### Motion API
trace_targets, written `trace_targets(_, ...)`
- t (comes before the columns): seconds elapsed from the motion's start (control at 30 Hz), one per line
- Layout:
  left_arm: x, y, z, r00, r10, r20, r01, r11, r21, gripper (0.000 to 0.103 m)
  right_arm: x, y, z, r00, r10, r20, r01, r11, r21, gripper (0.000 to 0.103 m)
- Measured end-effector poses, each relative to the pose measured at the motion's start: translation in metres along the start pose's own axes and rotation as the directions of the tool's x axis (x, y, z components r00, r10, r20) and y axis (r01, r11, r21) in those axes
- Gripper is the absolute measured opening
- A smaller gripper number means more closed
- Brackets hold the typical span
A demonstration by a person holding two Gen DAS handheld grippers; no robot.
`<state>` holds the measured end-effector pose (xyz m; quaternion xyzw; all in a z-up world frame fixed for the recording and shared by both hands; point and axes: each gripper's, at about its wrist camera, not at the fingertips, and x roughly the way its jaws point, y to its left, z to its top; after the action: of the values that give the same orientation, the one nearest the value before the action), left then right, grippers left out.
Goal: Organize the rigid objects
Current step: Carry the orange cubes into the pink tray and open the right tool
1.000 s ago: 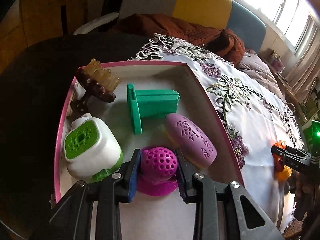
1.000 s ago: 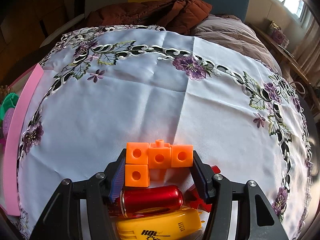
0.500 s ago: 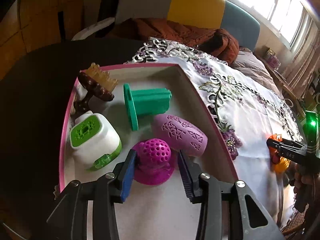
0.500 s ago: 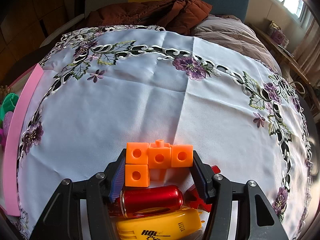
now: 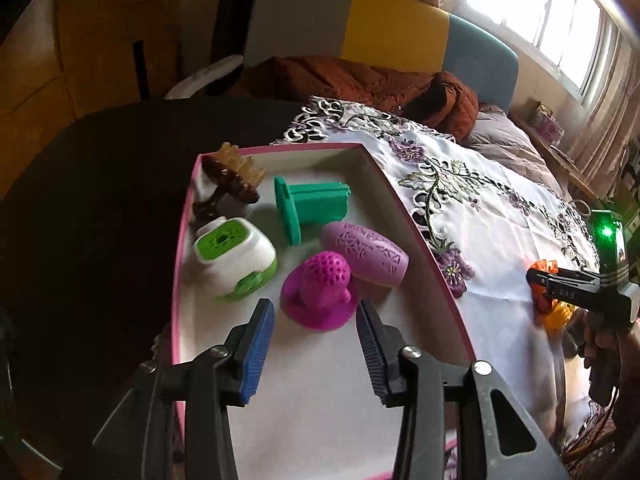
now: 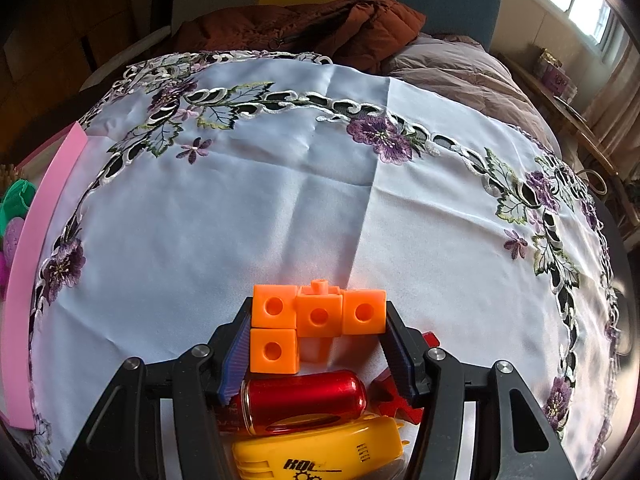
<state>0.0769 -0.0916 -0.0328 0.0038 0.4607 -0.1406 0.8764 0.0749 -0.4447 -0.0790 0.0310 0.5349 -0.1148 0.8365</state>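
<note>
In the left wrist view a pink-rimmed tray (image 5: 416, 220) holds a magenta dotted piece (image 5: 322, 290), a lilac patterned piece (image 5: 366, 256), a green flanged piece (image 5: 312, 208), a white and green box (image 5: 234, 256) and a brown comb-like piece (image 5: 232, 178). My left gripper (image 5: 316, 348) is open and empty, just short of the magenta piece. In the right wrist view my right gripper (image 6: 318, 336) is shut on an orange block cluster (image 6: 316, 318) over the white embroidered cloth (image 6: 280, 200). It also shows far right in the left wrist view (image 5: 560, 284).
Under the right gripper lie a red cylinder (image 6: 304, 398), a yellow tool-like object (image 6: 320, 454) and a red piece (image 6: 394, 394). The tray's pink edge (image 6: 36, 248) is at the far left. A brown jacket (image 6: 312, 28) lies beyond the table.
My left gripper has let go of the magenta piece, opened and drawn back from it. The right gripper and its orange blocks have not moved.
</note>
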Motion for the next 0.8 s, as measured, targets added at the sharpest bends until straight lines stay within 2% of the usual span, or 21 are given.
trace_targets(0.4,-0.026,0.011,-0.017,1.000,0.008,0.028,-0.008,1.000,-0.007,0.043,-0.002,0.002,-0.002,1.000,-0.019,0.017,0.019,1.000,-0.022,0.059)
trace_targets(0.8,-0.036,0.037,-0.027,0.999,0.017,0.033,-0.015,0.998,-0.061,0.043,-0.009,0.009,-0.001,0.998,-0.056,0.016,0.056,0.998,-0.006,0.059)
